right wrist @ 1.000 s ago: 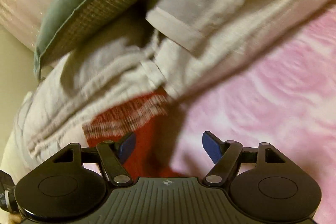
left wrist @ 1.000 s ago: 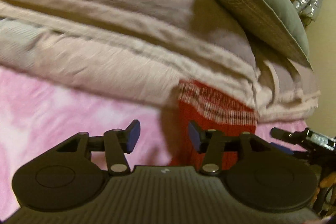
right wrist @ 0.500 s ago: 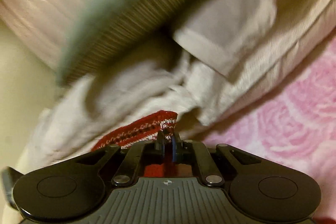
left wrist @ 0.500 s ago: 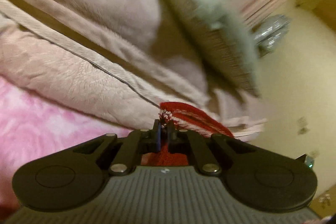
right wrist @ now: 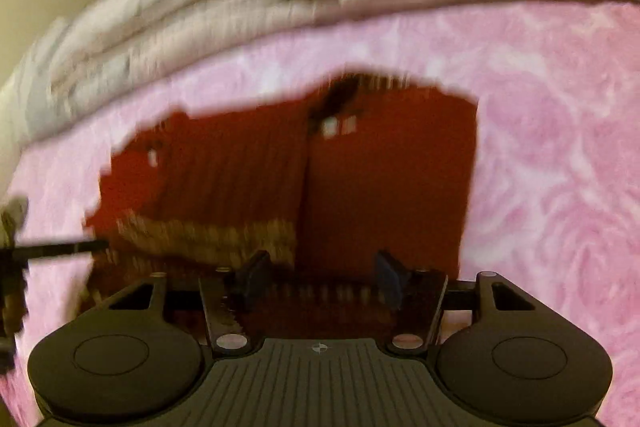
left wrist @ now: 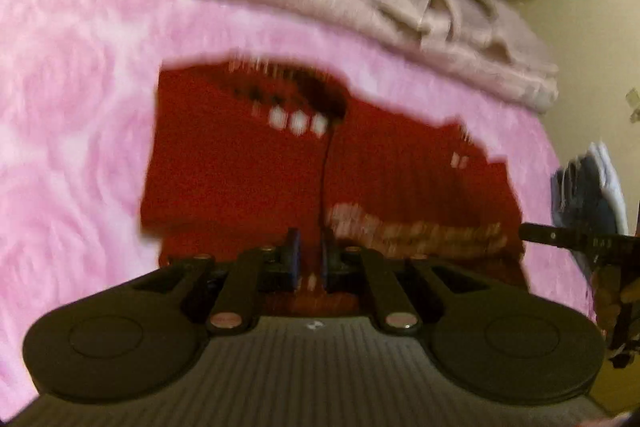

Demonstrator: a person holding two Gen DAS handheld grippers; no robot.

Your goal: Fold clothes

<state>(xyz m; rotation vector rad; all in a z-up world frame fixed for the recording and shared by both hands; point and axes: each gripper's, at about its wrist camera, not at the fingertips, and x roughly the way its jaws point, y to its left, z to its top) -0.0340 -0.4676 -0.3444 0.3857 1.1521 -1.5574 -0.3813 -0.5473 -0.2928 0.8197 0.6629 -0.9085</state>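
Fabric once bunched at the bedding pile now lies spread: the red sweater [left wrist: 248,179] covers the pink blanket [left wrist: 72,115], its patterned hem at six o'clock. Left gripper [left wrist: 310,259], pinched shut half a second ago, has fingers narrowly parted with red cloth between them. Right gripper [right wrist: 320,273] has gone from clamped to wide open, so the hem's right side looks released for folding.
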